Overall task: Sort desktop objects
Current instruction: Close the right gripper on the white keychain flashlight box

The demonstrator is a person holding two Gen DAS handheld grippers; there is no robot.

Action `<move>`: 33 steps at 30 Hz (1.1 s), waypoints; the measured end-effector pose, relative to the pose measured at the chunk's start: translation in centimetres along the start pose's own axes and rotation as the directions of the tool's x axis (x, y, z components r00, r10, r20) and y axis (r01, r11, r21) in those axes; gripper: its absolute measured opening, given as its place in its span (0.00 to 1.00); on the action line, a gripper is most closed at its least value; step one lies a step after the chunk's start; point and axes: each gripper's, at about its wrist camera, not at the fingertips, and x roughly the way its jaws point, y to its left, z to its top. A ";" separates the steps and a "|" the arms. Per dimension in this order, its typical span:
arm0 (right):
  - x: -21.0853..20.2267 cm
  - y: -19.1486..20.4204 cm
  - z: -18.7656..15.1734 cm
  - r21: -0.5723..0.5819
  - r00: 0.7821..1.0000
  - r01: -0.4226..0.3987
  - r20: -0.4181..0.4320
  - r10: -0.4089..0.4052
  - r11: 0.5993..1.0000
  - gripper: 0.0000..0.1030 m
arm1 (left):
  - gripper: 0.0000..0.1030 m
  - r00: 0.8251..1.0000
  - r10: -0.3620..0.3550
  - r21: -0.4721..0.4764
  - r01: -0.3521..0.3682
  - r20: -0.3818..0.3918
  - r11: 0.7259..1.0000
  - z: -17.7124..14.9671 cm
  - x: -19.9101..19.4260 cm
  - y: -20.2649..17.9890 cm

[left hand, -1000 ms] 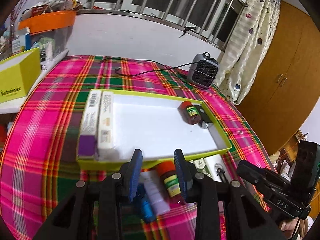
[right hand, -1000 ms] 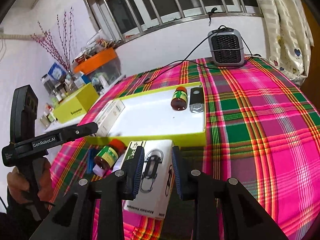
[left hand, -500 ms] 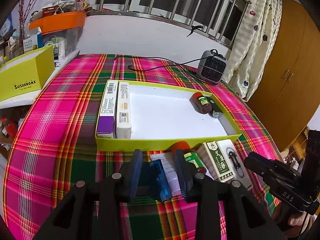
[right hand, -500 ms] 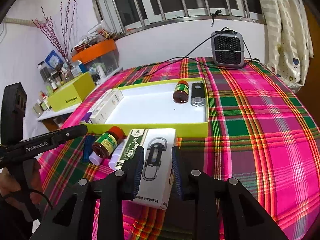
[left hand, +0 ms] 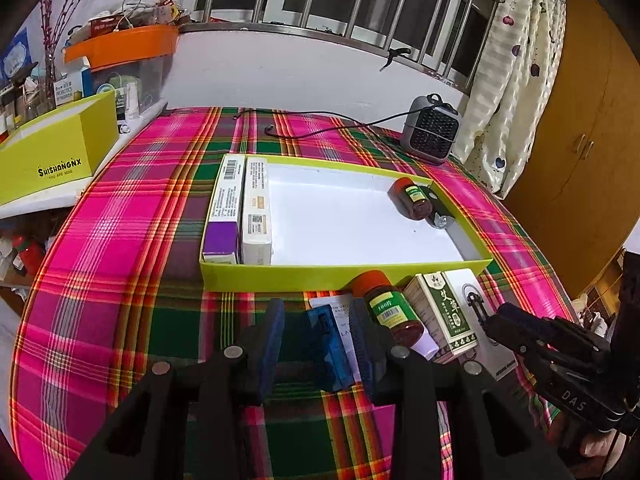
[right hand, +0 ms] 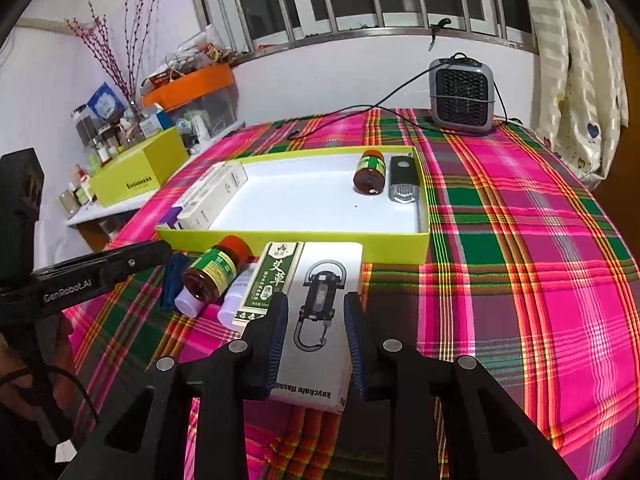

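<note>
Lying between the right tongs (right hand: 314,334), the white keychain box (right hand: 320,320) is pointing its long axis away toward the green tray (right hand: 296,240); the pads are flanking it narrowly, not visibly pressing. The left tongs (left hand: 318,342) are standing half-open around the blue item (left hand: 328,346).

A small grey heater (right hand: 462,96) stands at the far edge of the plaid tablecloth (right hand: 520,240), its cord trailing left. Beside the table, a yellow box (left hand: 52,160) sits on a shelf under an orange bin (left hand: 120,46). Spotted curtains (left hand: 520,60) hang right.
</note>
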 end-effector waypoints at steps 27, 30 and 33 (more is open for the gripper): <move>0.1 1.7 -0.4 -0.054 0.998 0.061 0.011 -0.061 0.997 0.30 | 0.33 0.999 0.005 -0.005 -0.005 -0.049 1.000 -1.0 1.7 0.0; 0.1 2.1 -0.7 -0.071 0.995 0.097 0.021 -0.095 0.993 0.30 | 0.33 0.999 0.003 -0.007 -0.003 -0.049 1.000 -1.0 1.8 0.1; -0.2 2.1 -0.9 -0.049 0.995 0.096 0.029 -0.095 0.994 0.30 | 0.33 0.999 -0.001 -0.011 0.001 -0.048 1.000 -1.1 1.8 0.1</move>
